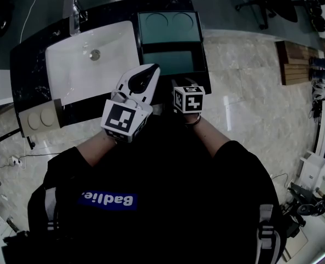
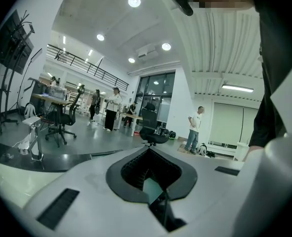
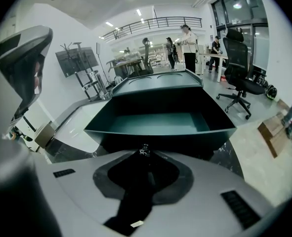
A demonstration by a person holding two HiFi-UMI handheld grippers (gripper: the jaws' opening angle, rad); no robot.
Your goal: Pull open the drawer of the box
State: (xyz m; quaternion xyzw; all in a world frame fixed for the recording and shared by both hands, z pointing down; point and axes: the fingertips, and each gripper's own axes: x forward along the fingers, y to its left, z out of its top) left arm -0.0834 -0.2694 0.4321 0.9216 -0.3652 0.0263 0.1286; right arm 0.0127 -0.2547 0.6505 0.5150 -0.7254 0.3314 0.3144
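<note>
Counting two grippers, one teal box (image 1: pixel 169 21) with two round recesses in its lid, and one drawer (image 1: pixel 167 61) standing pulled out toward the person, showing a bare teal floor inside. Pinching the drawer's small metal knob (image 3: pixel 145 149) with the right gripper (image 3: pixel 145 155), jaws closed tight on it at the middle of the front edge. Holding the left gripper (image 2: pixel 148 149) higher and tilted upward, jaws pressed together on nothing, pointing out into the room. Finding the box at the right end of one black counter (image 1: pixel 27 65), just beside one white sink (image 1: pixel 91 59) with one faucet (image 1: pixel 72 12) at its far rim. Leaving open marbled floor (image 1: pixel 250 92) right of the counter. Crowding the drawer's front edge with both arms and the person's body.
</note>
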